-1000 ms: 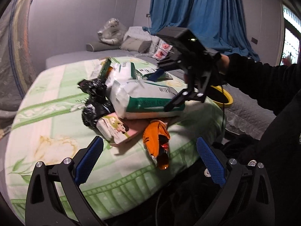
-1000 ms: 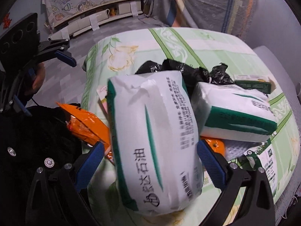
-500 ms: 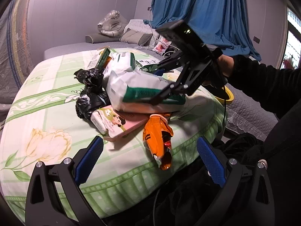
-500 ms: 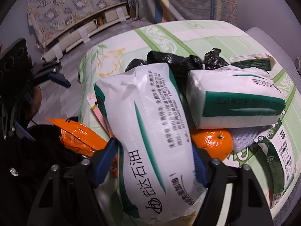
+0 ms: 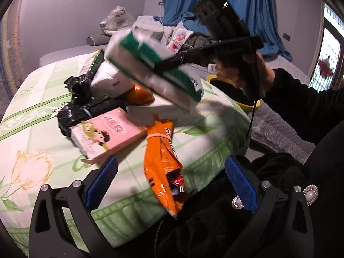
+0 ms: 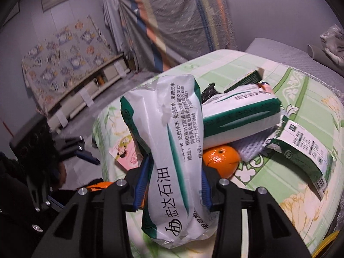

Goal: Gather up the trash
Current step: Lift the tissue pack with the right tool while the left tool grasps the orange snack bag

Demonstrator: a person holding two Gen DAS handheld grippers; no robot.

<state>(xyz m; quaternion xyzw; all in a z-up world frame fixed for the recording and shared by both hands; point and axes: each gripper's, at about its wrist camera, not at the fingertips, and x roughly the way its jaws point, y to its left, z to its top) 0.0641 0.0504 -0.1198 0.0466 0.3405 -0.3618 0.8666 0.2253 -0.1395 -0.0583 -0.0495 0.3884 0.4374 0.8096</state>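
My right gripper (image 6: 172,180) is shut on a white-and-green tissue pack (image 6: 172,150) and holds it up off the bed; it also shows lifted in the left wrist view (image 5: 154,73). My left gripper (image 5: 172,182) is open and empty above an orange snack wrapper (image 5: 161,161) at the bed's near edge. A pink box (image 5: 107,133), black plastic bags (image 5: 86,109), an orange (image 6: 221,159), a second tissue pack (image 6: 240,118) and a green-and-white packet (image 6: 301,150) lie on the green floral bedspread (image 5: 32,129).
A yellow-rimmed bin (image 5: 236,92) lined with a black bag stands beyond the bed's right edge. Pillows and a blue curtain (image 5: 247,6) are at the back. A low shelf (image 6: 86,94) stands along the far wall in the right wrist view.
My right gripper has shut on the tissue pack and lifted it off the pile. My left gripper has come closer to the orange wrapper.
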